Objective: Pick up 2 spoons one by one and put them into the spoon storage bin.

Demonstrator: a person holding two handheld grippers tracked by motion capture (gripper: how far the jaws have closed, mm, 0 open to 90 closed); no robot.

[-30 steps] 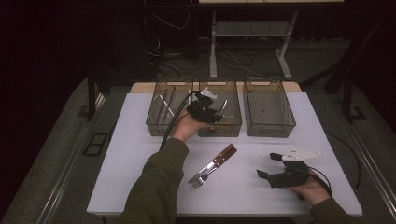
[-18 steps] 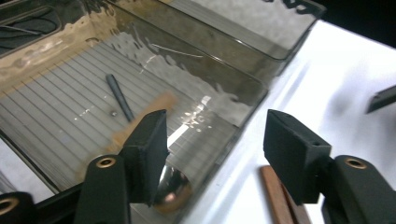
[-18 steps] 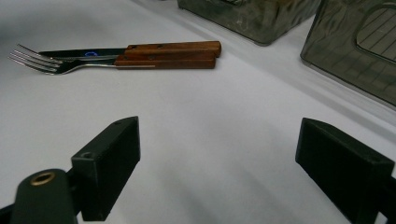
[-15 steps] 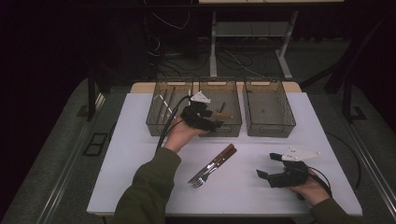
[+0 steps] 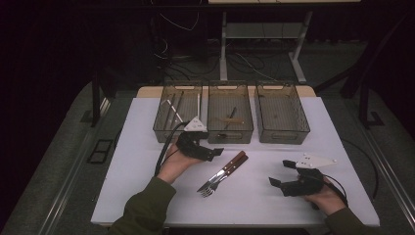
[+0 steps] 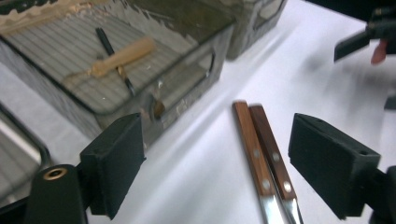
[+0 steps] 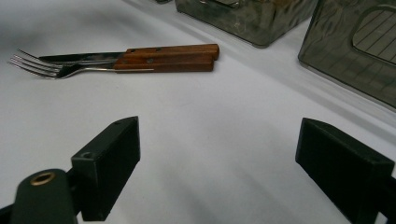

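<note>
The two forks (image 5: 222, 175) are lying side by side just in front of the middle bin (image 5: 230, 134). I am bringing my left claw (image 5: 211, 152) to their handles, jaws just spreading, nothing pinched. My right claw (image 5: 284, 172) is resting spread. Forks not yet binned.

Probably a lab or recording studio rather than a home; a white table (image 5: 147, 196) stands on grey carpet (image 5: 58, 161) amid dark surroundings; loose cables (image 5: 244, 63) and a desk frame (image 5: 298, 63) sit behind.
</note>
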